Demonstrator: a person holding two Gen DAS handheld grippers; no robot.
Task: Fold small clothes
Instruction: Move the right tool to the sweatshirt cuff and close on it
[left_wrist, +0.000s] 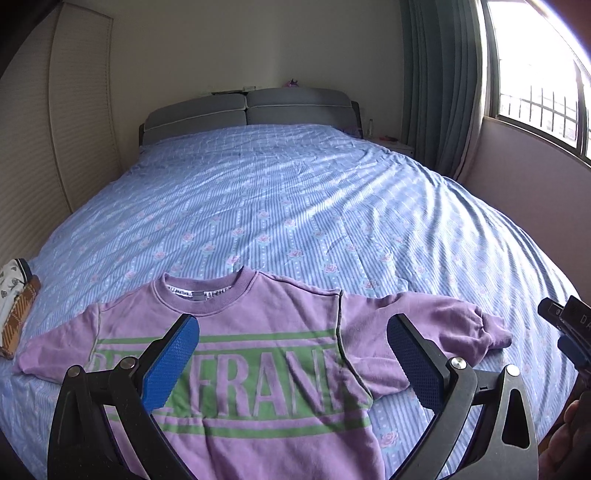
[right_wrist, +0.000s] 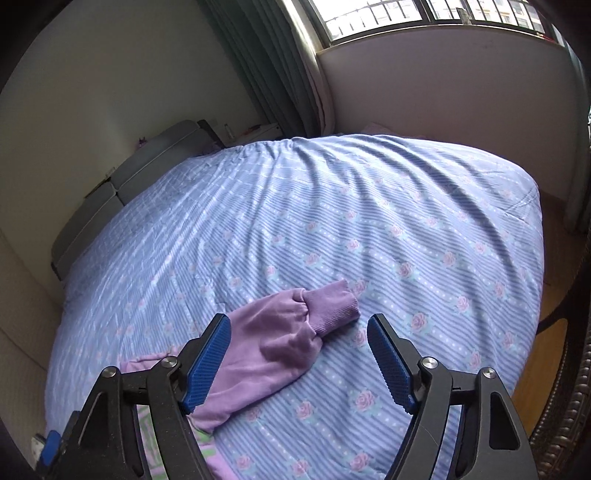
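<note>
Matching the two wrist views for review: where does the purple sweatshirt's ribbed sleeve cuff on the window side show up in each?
Left wrist: cuff at right of centre, beyond the right-hand blue pad.
Right wrist: cuff at centre, just above the open left and right fingertips' gap.
Shared landmark: grey headboard.

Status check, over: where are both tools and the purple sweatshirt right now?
Left tool open over purple sweatshirt, flat on bed. Right tool open above sleeve cuff. Folded clothes far left, not in the way.
</note>
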